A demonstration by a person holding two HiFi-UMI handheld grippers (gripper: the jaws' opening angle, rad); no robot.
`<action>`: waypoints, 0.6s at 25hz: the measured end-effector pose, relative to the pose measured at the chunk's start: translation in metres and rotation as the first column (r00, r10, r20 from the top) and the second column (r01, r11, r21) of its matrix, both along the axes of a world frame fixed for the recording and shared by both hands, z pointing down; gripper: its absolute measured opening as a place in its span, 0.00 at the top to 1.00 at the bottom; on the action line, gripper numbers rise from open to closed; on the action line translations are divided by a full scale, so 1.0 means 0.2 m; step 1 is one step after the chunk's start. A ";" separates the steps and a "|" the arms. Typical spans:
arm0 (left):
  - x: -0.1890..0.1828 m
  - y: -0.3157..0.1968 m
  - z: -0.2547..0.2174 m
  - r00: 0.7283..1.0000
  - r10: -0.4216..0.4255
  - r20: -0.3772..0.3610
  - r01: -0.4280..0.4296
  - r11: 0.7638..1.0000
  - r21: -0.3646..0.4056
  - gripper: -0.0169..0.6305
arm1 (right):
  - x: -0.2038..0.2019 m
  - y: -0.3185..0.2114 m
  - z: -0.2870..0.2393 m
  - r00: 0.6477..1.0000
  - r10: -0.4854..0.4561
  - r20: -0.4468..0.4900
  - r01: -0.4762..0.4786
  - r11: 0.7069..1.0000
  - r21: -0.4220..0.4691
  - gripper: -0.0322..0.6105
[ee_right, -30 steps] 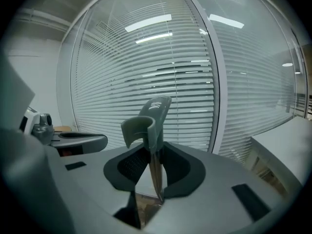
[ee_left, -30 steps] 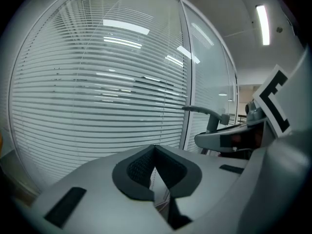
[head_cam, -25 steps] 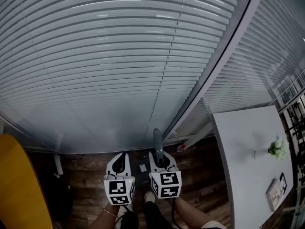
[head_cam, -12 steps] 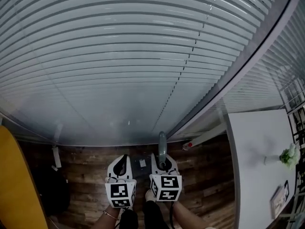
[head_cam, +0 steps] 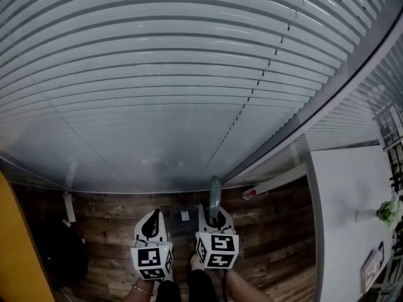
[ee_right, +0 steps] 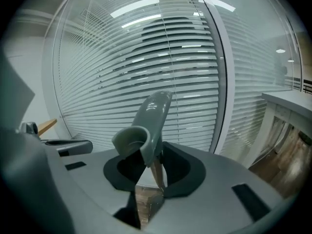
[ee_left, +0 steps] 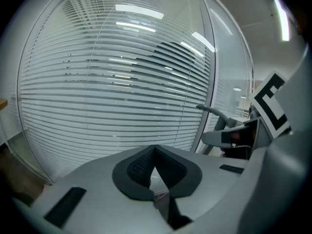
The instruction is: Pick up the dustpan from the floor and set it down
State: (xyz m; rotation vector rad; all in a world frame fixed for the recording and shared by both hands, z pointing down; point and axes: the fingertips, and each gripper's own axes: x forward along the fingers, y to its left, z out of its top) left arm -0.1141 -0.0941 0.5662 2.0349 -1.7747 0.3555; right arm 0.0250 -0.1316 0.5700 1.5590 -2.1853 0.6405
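Observation:
A grey-green dustpan handle (head_cam: 215, 192) sticks up out of my right gripper (head_cam: 212, 219), low in the head view. In the right gripper view the handle (ee_right: 148, 126) sits between the jaws, which are shut on it, its hollow end toward the camera. A dark flat part with a white label (head_cam: 181, 218) hangs between the two grippers; I cannot tell if it is the pan. My left gripper (head_cam: 152, 224) is level with the right one and just left of it. Its jaws (ee_left: 155, 152) meet at the tips with nothing in them. The handle (ee_left: 214, 112) also shows at that view's right.
Glass walls with white slatted blinds (head_cam: 189, 93) fill the front, split by a grey post (head_cam: 296, 131). A white table (head_cam: 352, 212) with a small plant (head_cam: 390, 211) stands at the right. A black bag (head_cam: 60, 257) and a yellow surface (head_cam: 22, 257) are at the left on the wooden floor (head_cam: 271, 231).
Both grippers have sunk a little side by side, the right one still closed on the handle. The head view has swung, so the table has slid toward the right edge.

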 end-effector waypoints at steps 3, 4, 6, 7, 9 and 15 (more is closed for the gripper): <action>0.00 -0.04 0.01 1.000 0.005 -0.003 -0.005 1.000 -0.001 0.97 | -0.01 -0.05 0.01 1.000 0.016 0.007 -0.016 1.000 -0.005 0.79; 0.00 -0.05 0.02 1.000 0.006 -0.001 -0.006 1.000 0.000 0.97 | -0.02 -0.06 0.03 1.000 0.019 0.007 -0.019 1.000 -0.005 0.79; 0.00 -0.06 0.05 1.000 0.008 0.004 -0.008 1.000 0.001 0.97 | -0.03 -0.07 0.06 1.000 0.020 0.002 -0.020 1.000 -0.003 0.79; 0.00 -0.05 0.05 1.000 0.009 0.005 -0.009 1.000 0.001 0.97 | -0.04 -0.07 0.08 1.000 0.019 -0.001 -0.019 1.000 -0.003 0.79; 0.00 -0.04 0.08 1.000 0.012 0.009 -0.012 1.000 -0.002 0.97 | -0.04 -0.06 0.11 1.000 0.019 -0.006 -0.019 1.000 -0.005 0.79; 0.01 -0.02 0.22 1.000 0.015 0.017 -0.014 1.000 -0.015 0.97 | -0.02 -0.06 0.29 0.999 0.034 -0.013 -0.034 0.999 -0.014 0.79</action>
